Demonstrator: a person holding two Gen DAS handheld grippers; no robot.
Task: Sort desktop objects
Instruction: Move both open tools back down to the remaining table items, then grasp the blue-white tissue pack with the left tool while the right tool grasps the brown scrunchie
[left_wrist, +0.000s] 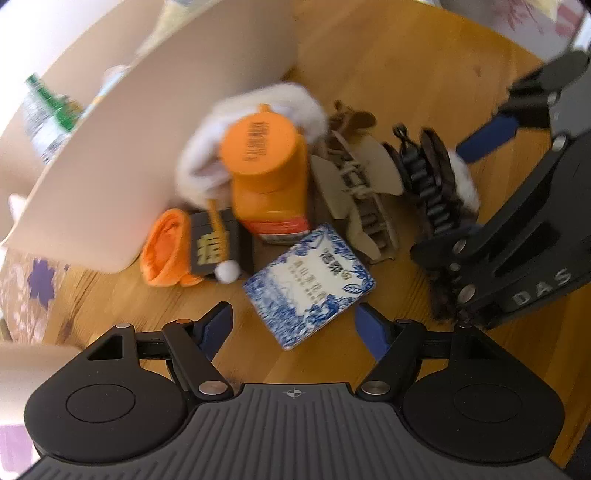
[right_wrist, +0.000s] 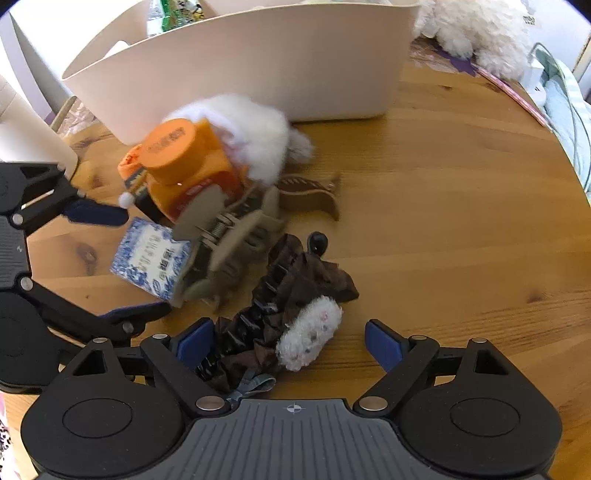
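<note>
The left gripper (left_wrist: 293, 325), jaws spread, is nearing the blue-and-white box (left_wrist: 310, 284) at twelve o'clock, seemingly lying diagonally.

A wooden table (right_wrist: 443, 184) carries a beige bin (right_wrist: 258, 62), blue-white box (right_wrist: 147, 254), and what looks like hair claws (right_wrist: 221, 229).

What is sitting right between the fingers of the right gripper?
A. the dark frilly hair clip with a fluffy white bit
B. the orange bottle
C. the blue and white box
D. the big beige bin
A: in the right wrist view the right gripper has its fingers open around the dark frilly hair clip, not yet squeezing it.
</note>
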